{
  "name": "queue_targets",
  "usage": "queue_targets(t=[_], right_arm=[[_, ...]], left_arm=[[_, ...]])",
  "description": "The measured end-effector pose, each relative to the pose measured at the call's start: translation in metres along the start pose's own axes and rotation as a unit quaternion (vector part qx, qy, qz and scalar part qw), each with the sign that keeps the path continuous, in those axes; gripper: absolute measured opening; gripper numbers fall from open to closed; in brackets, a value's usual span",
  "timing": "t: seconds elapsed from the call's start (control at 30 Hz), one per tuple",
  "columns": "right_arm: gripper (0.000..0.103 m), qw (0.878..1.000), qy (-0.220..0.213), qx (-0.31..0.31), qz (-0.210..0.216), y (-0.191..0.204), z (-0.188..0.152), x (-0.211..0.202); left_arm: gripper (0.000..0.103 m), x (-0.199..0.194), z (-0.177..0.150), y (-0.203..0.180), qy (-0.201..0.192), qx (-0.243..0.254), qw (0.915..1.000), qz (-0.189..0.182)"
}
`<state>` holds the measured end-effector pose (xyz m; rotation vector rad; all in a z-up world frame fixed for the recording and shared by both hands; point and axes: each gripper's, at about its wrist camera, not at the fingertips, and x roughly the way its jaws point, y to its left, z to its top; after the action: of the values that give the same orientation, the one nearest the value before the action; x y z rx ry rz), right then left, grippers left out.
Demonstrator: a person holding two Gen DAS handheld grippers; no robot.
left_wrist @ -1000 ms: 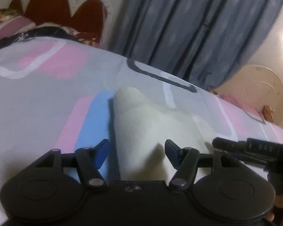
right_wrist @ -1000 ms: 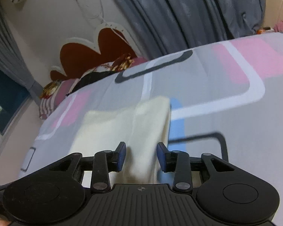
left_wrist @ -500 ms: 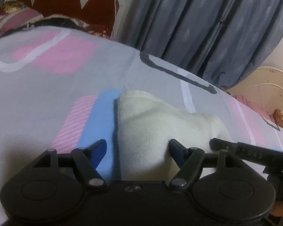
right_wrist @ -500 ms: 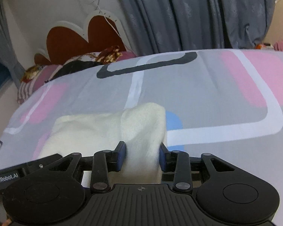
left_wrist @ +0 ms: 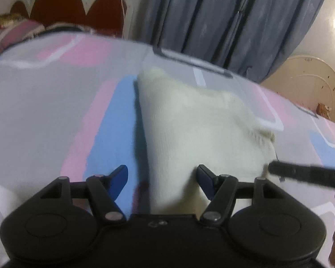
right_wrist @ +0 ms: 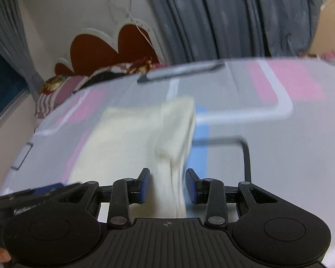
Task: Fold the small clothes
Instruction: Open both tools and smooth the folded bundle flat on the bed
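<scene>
Currently: cream garment [left_wrist: 196, 120] on bed [left_wrist: 44, 102]; left tool [left_wrist: 162, 179] wide, pads clear; right tool [right_wrist: 167, 184] half-closed astride bunched edge, grip uncertain. Advice: lift both edges level.

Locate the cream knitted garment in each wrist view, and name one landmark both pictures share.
Left wrist view: the cream knitted garment fills the centre, running down between the left gripper's fingers.
Right wrist view: the garment lies centre-left, its right folded edge passing between the right gripper's fingers.
Shared landmark: the dark red scalloped headboard, upper left in both.
</scene>
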<state>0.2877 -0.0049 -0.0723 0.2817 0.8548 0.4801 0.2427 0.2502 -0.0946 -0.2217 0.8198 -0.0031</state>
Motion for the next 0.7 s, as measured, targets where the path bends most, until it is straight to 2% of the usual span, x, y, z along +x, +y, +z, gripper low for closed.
queue_targets(t=[0.07, 0.17, 0.27, 0.3, 0.33, 0.47, 0.57, 0.67, 0.7], right_arm=[[0.036, 1.0, 0.011, -0.003, -0.006, 0.003, -0.011, 0.001], [0.036, 0.999, 0.03, -0.014, -0.041, 0.002, -0.023, 0.012], [0.034, 0.999, 0.025, 0.002, -0.048, -0.004, -0.025, 0.013], [0.031, 0.998, 0.023, 0.002, -0.053, -0.004, -0.025, 0.011], [0.023, 0.998, 0.021, 0.003, -0.055, -0.003, -0.025, 0.008], [0.023, 0.999, 0.012, 0.005, -0.036, 0.005, -0.036, -0.007], [0.024, 0.998, 0.022, -0.013, -0.06, 0.007, -0.049, 0.0], [0.026, 0.998, 0.019, 0.009, -0.06, 0.002, -0.05, -0.001], [0.026, 0.998, 0.017, 0.009, -0.066, 0.003, -0.051, -0.003]], left_arm=[[0.066, 0.008, -0.003, -0.002, 0.012, 0.003, 0.9999, -0.001], [0.066, 0.008, -0.008, -0.007, 0.01, 0.009, 0.9999, 0.006], [0.065, 0.004, -0.01, -0.011, 0.018, 0.016, 0.9997, 0.0], [0.064, 0.002, -0.012, -0.012, 0.02, 0.021, 0.9996, -0.001], [0.064, 0.0, -0.014, -0.014, 0.02, 0.026, 0.9995, 0.0], [0.066, -0.004, -0.023, -0.016, 0.025, 0.021, 0.9994, 0.008], [0.068, -0.001, -0.025, -0.017, 0.022, 0.027, 0.9993, 0.012], [0.078, -0.001, -0.024, -0.017, 0.023, 0.031, 0.9992, 0.014], [0.086, -0.001, -0.025, -0.017, 0.025, 0.032, 0.999, 0.016]])
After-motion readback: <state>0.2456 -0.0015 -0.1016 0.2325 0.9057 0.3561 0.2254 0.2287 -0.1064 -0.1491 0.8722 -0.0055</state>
